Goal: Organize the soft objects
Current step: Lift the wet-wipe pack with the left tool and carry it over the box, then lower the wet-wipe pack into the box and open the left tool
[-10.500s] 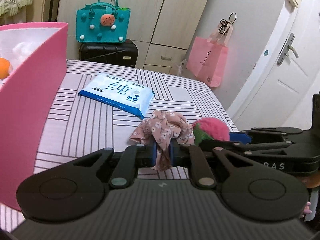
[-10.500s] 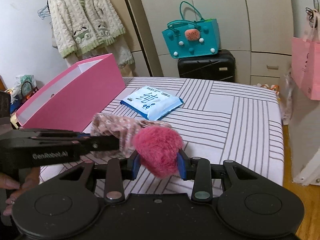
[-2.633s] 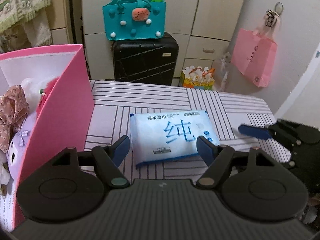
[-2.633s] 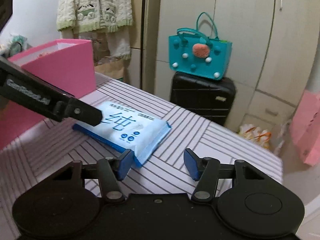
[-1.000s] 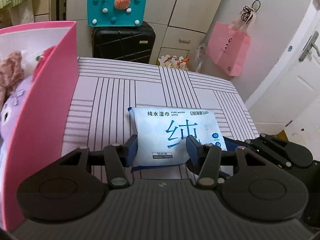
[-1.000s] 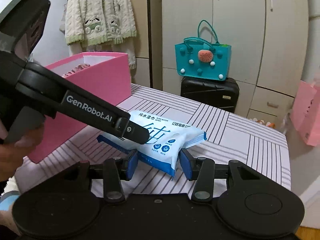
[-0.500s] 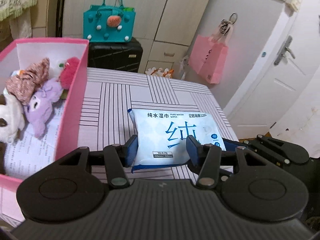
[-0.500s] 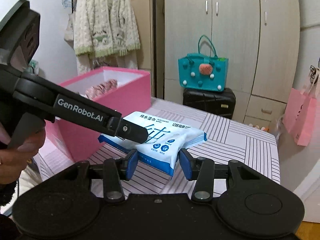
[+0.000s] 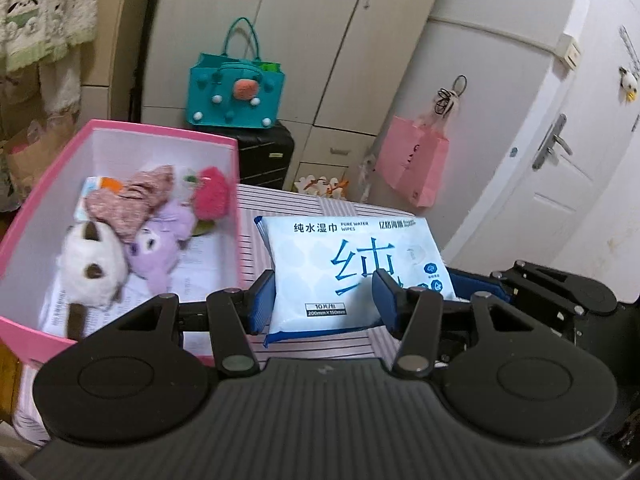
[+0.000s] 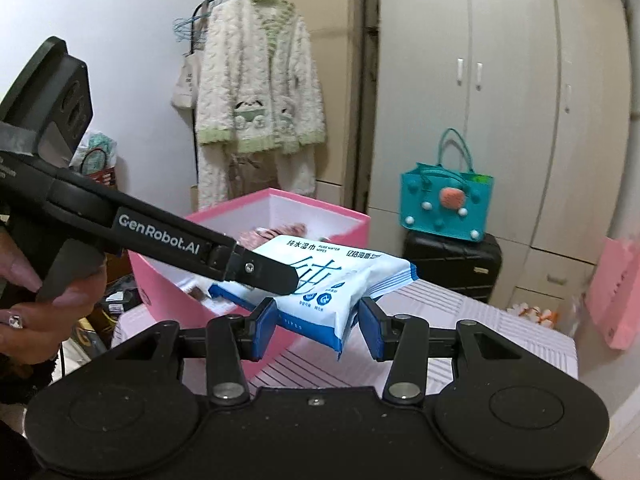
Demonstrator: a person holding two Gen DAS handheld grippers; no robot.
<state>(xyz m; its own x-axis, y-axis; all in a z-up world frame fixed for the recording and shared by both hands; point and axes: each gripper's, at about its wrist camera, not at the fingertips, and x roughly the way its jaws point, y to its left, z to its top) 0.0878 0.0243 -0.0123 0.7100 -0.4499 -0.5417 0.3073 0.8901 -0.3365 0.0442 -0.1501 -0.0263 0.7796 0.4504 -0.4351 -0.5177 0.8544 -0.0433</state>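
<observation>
- The pink box (image 9: 236, 184) stands on the striped table (image 9: 296, 208); inside lie a white plush (image 9: 90, 264), a purple plush (image 9: 156, 244), a floral cloth (image 9: 128, 200) and a red fluffy ball (image 9: 210, 196) — all a bit blurred.
- The wipes pack (image 9: 348, 264) is up off the table, beside the box; the left gripper (image 9: 323, 300) and right gripper (image 10: 316, 326) each pinch 1 end of it.
- What lies under the toys is hard to make out; the right gripper's far fingers are hidden behind the pack.

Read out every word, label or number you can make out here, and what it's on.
"GenRobot.AI": left gripper.
"纯水湿巾", "PURE WATER WIPES", large "纯", "10片/包", "200mm×150mm": wipes pack.
Brand at the pack's top right: too blurred.
Print on the paper in the pink box: too small.
</observation>
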